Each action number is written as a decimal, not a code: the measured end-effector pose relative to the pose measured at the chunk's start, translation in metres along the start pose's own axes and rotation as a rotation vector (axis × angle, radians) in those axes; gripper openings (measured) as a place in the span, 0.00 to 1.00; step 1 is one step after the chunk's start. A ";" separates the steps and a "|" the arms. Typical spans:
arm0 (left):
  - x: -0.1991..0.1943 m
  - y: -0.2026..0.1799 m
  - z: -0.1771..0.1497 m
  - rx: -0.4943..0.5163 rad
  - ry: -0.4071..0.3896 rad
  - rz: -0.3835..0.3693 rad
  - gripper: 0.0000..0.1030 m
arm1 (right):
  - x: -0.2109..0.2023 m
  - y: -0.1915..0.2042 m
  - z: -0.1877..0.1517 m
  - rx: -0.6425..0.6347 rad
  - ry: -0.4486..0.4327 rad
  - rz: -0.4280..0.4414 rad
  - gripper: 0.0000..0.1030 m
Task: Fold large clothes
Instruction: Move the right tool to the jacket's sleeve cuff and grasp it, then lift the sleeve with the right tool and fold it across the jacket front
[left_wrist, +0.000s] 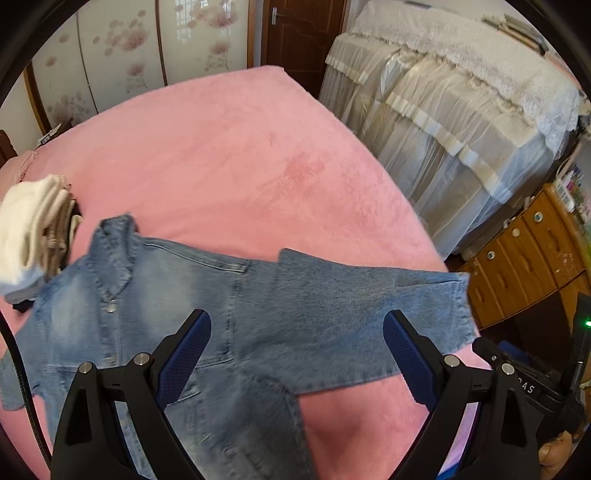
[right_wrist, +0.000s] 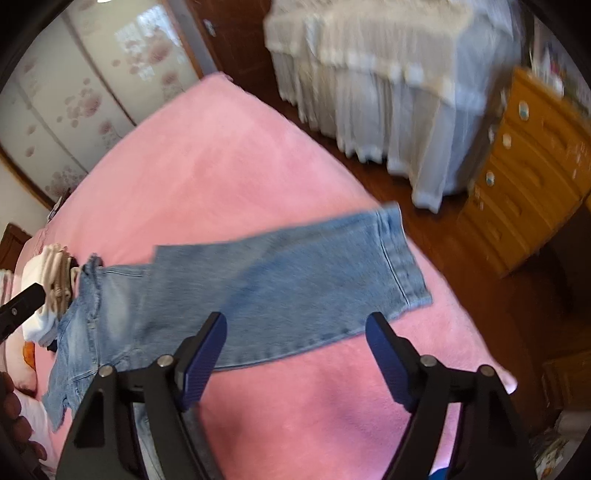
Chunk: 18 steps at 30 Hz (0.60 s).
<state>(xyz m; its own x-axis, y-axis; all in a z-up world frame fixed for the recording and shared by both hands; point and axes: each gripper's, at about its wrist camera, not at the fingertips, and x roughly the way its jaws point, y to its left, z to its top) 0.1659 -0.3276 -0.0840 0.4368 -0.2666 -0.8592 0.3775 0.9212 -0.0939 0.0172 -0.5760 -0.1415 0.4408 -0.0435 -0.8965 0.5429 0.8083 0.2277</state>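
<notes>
Denim shirt (left_wrist: 236, 314) lies spread flat on the pink bed (left_wrist: 229, 155), collar toward a stack of folded clothes (left_wrist: 33, 236) at the left, one sleeve (right_wrist: 332, 273) stretched out to the right toward the bed's edge. Left tongs (left_wrist: 295, 354) hang above the shirt's body, spread wide, blue pads (left_wrist: 184, 354) clear of the cloth, pinching nothing. Right tongs (right_wrist: 295, 354) hover over the sleeve's lower edge and the bare blanket, also spread, nothing between them. Beyond the bed stand a lace-covered piece of furniture (left_wrist: 461, 96), a wooden drawer chest (right_wrist: 532, 173) and sliding doors with a flower pattern (left_wrist: 122, 48). The right wrist view is blurred.
</notes>
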 end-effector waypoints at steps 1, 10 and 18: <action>0.016 -0.006 0.000 0.004 0.018 0.008 0.91 | 0.011 -0.010 -0.001 0.024 0.024 0.003 0.71; 0.095 -0.038 -0.001 0.028 0.128 0.015 0.91 | 0.096 -0.098 -0.007 0.300 0.177 0.064 0.59; 0.107 -0.051 -0.004 0.041 0.150 -0.006 0.91 | 0.120 -0.116 0.005 0.451 0.154 0.142 0.54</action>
<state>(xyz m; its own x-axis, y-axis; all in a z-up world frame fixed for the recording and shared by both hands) 0.1905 -0.4021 -0.1732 0.3086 -0.2244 -0.9243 0.4140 0.9066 -0.0818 0.0109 -0.6774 -0.2740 0.4406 0.1635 -0.8827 0.7552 0.4641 0.4629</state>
